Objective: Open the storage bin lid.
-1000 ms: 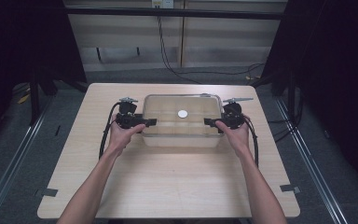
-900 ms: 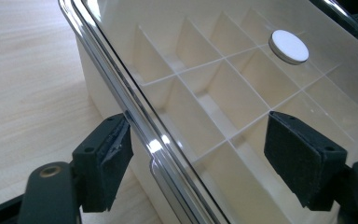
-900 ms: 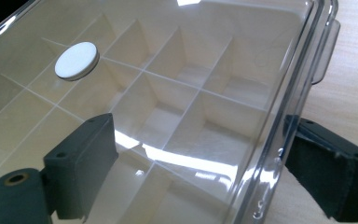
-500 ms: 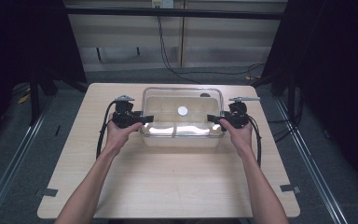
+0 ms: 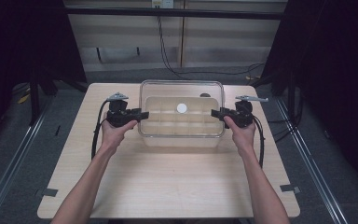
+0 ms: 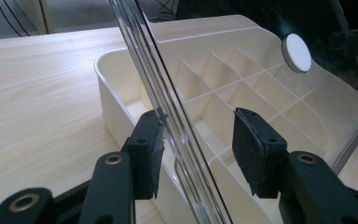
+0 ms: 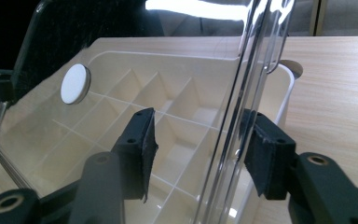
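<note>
A cream divider box (image 5: 182, 142) sits at the middle of the table (image 5: 168, 186). Its clear lid (image 5: 182, 91), marked by a white round sticker (image 5: 182, 108), is raised off the box and stands steeply tilted between my hands. My left gripper (image 5: 142, 114) is shut on the lid's left edge and my right gripper (image 5: 214, 113) on its right edge. In the left gripper view the lid rim (image 6: 168, 116) runs between the pads of the left gripper (image 6: 198, 154), above the box (image 6: 116, 93). The right gripper (image 7: 198, 149) holds the rim (image 7: 242, 93) the same way.
The box's compartments (image 7: 168, 112) look bare. Bare wood lies on both sides and in front of the box. Cables (image 5: 95, 135) trail from each gripper along the forearms. The table's edges drop to a dark floor with metal rails.
The lid has come up off the box and tipped steeply, carried by both grippers. My hands have spread slightly wider apart and lifted with it.
</note>
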`<state>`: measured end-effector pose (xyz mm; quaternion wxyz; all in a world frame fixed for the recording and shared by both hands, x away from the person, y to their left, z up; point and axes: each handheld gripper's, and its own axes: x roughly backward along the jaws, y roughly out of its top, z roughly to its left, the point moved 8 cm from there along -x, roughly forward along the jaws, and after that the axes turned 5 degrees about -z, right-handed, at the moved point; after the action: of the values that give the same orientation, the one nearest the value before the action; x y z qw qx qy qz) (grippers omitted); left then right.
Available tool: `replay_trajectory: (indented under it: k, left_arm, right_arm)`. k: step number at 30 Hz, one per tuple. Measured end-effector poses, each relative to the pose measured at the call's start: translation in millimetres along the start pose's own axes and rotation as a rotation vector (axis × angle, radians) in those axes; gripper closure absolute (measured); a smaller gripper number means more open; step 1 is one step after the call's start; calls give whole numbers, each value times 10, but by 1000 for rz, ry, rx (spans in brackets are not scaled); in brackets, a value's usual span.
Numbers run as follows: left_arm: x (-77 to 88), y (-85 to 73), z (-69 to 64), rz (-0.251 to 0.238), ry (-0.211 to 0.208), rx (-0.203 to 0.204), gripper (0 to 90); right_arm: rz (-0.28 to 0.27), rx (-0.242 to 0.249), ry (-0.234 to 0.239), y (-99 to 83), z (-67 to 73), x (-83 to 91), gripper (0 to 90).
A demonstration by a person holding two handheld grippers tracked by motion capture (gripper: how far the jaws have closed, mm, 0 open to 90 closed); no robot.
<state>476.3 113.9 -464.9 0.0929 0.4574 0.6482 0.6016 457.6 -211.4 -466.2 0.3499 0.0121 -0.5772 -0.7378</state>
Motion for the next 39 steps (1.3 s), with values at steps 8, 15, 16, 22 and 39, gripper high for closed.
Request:
replay_trajectory:
  k: [8, 15, 16, 22, 39]
  left_arm:
    - [100, 46, -23, -28, -13, -11, 607]
    - [157, 63, -41, -41, -24, -22, 633]
    - [167, 66, -48, -45, -23, -23, 639]
    - [221, 60, -78, -64, -36, -34, 657]
    - [371, 90, -157, -102, -38, -54, 720]
  right_arm:
    - [-26, -30, 17, 69, 31, 88, 553]
    - [-26, -17, 3, 103, 83, 144, 567]
    - [-27, -18, 6, 104, 89, 152, 569]
    - [-35, 2, 9, 91, 111, 192, 571]
    - [-81, -5, 49, 138, 200, 351, 639]
